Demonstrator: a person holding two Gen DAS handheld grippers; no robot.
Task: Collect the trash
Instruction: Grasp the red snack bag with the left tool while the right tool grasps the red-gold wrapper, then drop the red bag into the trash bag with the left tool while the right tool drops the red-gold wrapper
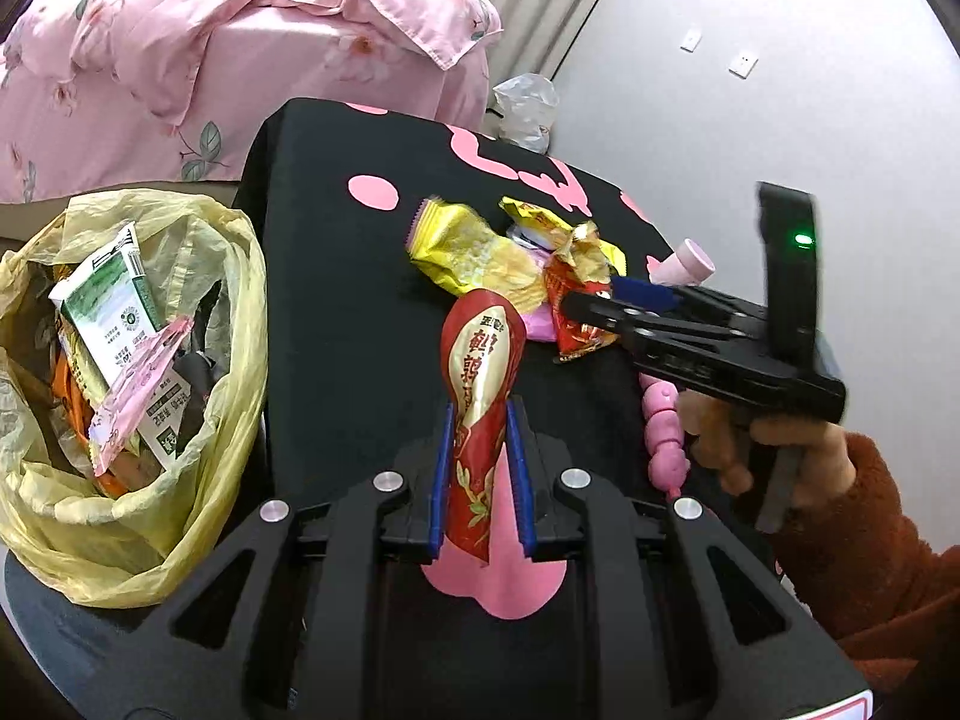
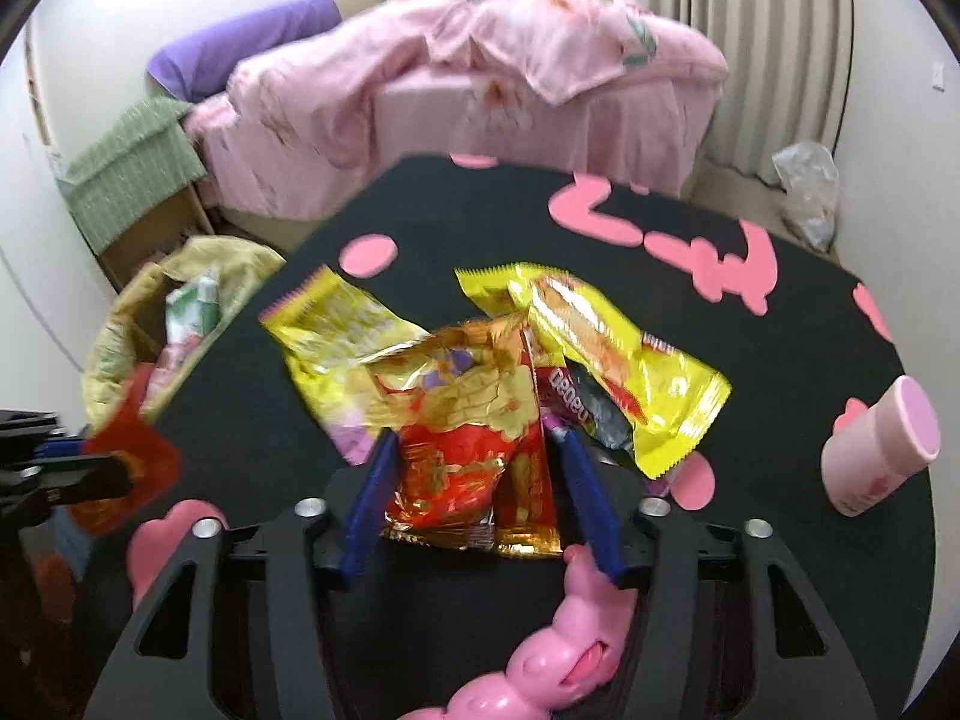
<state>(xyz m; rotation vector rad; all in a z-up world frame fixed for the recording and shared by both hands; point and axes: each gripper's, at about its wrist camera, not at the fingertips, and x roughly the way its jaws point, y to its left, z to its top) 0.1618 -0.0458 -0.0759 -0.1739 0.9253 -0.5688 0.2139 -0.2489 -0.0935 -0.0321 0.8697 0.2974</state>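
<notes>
My left gripper (image 1: 480, 420) is shut on a long red and gold snack wrapper (image 1: 480, 348), held up over the black table (image 1: 336, 240). The same gripper and its wrapper (image 2: 132, 456) appear blurred at the left edge of the right wrist view. My right gripper (image 2: 477, 444) straddles a crumpled red and gold wrapper (image 2: 468, 420) in the pile. Its left pad touches the wrapper and a small gap shows at the right pad. Yellow wrappers (image 2: 630, 360) lie around it. The yellow trash bag (image 1: 198, 276), holding cartons and wrappers, stands left of the table.
A pink cup (image 2: 882, 450) lies on its side at the table's right. A pink bead-like toy (image 2: 564, 648) lies just under my right gripper. A hand in a rust sleeve (image 1: 870, 540) holds that gripper. A bed with pink covers (image 1: 240, 48) stands behind.
</notes>
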